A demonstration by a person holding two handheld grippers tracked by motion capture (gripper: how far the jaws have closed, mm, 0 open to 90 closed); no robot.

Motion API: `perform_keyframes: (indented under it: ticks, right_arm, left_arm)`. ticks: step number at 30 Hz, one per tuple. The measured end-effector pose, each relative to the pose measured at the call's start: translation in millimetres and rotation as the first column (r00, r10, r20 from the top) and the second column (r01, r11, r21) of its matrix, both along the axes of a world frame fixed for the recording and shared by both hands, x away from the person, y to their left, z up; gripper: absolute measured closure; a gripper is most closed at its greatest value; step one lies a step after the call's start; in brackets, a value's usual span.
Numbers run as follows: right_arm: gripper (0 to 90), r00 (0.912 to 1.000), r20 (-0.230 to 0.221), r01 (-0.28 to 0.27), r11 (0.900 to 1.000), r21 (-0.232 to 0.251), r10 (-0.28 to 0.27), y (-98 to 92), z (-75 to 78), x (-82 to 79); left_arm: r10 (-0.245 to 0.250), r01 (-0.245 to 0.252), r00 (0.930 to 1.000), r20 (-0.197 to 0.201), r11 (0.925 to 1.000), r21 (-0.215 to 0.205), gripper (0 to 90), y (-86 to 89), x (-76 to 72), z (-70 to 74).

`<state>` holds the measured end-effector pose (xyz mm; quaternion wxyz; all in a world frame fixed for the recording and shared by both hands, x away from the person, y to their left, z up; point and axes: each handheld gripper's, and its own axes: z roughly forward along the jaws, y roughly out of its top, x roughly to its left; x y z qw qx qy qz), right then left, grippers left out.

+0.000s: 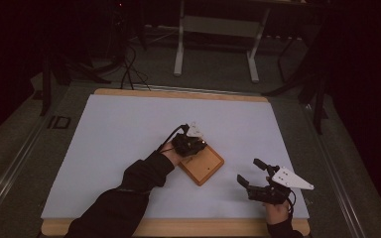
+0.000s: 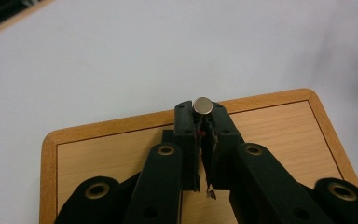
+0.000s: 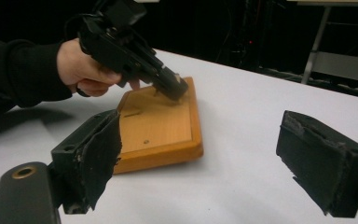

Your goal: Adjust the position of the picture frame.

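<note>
1. The left tongs [image 2: 202,122] pinch a small metal peg [image 2: 202,106] upright over the wooden board [image 2: 279,135].
2. Judged step: carrying the peg to a hole [image 3: 145,141] in the board.
3. Next calls for lining up, then lowering straight.
4. The right tongs [image 3: 223,161] hang spread, empty, near the board on the worktop [image 1: 129,124].

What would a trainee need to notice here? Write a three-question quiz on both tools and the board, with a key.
1. What is clamped at the tip of the left tool?
2. The jaws of the right tool are: A open with nothing between them; B shut on the wooden board; C shut on a cable.
3. True or false: the right tool touches the wooden board.

Key: 1. A small silver cylinder. 2. A. 3. False; it sits apart, on the board's right in the high view.
</note>
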<state>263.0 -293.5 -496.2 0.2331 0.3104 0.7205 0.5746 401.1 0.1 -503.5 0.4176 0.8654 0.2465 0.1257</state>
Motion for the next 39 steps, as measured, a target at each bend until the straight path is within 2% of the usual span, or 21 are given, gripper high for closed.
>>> perform_keyframes:
  ticks: [11, 16, 18, 28, 29, 30, 33, 37, 39]
  right_arm:
    - [13.4, 1.0000, 0.001, -0.001, 1.000, 0.001, 0.001, -0.7, 0.2, -0.2]
    - [13.4, 1.0000, 0.001, -0.003, 1.000, 0.000, 0.003, -0.4, 0.2, -0.3]
    - [13.4, 1.0000, 0.001, -0.003, 1.000, 0.000, 0.003, -0.5, 0.1, -0.2]
    - [13.4, 1.0000, 0.000, -0.004, 1.000, -0.003, 0.004, 0.2, -0.3, -0.4]
    - [13.4, 1.0000, -0.003, -0.004, 1.000, -0.001, 0.004, 0.2, -0.4, -0.3]
    - [13.4, 1.0000, -0.004, -0.002, 1.000, -0.002, 0.002, 0.0, -0.5, -0.2]
    - [13.4, 1.0000, -0.003, -0.001, 1.000, -0.002, 0.001, -0.2, -0.4, -0.4]
    - [13.4, 1.0000, -0.003, -0.002, 1.000, -0.006, 0.002, 1.0, -0.7, -0.4]
    - [13.4, 1.0000, -0.002, -0.003, 1.000, -0.008, 0.003, 1.2, -0.5, -0.6]
  left_arm:
    - [0.001, 0.000, 0.9994, -0.033, 0.9996, 0.030, 85.4, -7.4, 5.5, -10.7]
    - [-0.001, 0.002, 0.9994, -0.034, 0.9996, 0.028, 85.4, -7.1, 6.3, -11.4]
    - [0.001, -0.001, 0.9994, -0.036, 0.9999, 0.015, 85.4, -6.5, 6.2, -12.7]
    - [-0.001, 0.003, 0.9994, -0.035, 0.9996, 0.030, 84.2, -7.4, 5.9, -11.2]
    - [-0.017, 0.018, 0.9990, -0.041, 0.9998, 0.006, 84.2, -4.7, 5.2, -10.3]
    - [-0.022, 0.022, 0.9993, -0.030, 0.9998, 0.000, 79.5, -2.8, 4.0, -9.1]
    - [-0.014, 0.014, 0.9997, -0.020, 0.9997, -0.019, 78.1, 6.2, 2.1, -4.2]
    - [-0.010, 0.010, 1.0000, 0.001, 1.0000, 0.000, 77.7, 17.5, 2.2, 1.3]
    - [0.015, -0.015, 0.9999, 0.003, 0.9998, 0.013, 83.6, 21.4, 5.8, 2.6]
